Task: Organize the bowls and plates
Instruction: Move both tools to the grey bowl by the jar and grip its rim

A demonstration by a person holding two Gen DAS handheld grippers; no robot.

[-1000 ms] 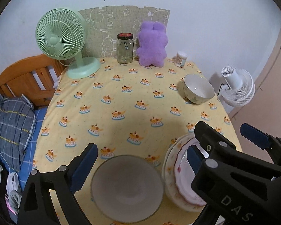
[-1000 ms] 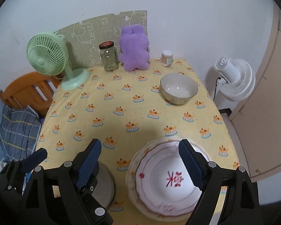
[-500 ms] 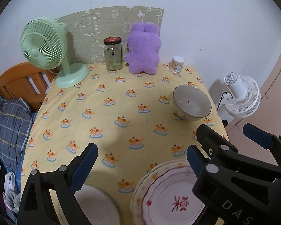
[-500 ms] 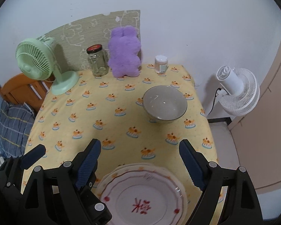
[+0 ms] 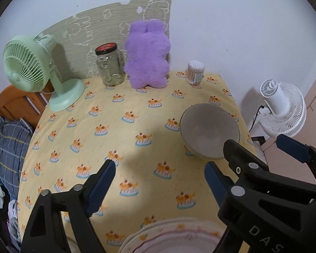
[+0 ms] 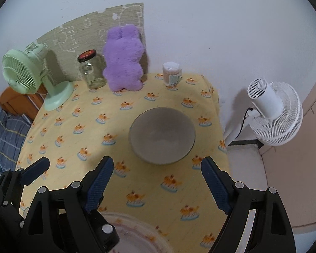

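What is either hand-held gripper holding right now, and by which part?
Nothing. The left hand-held gripper is closing on empty air; the right hand-held gripper is open, short of the grey ceramic bowl.

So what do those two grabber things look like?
Both are black plastic clamps with silver rivets. The left gripper and the right gripper each have two fingers tipped with ridged dark-blue pads. White letters "DAS" mark the right one's body.
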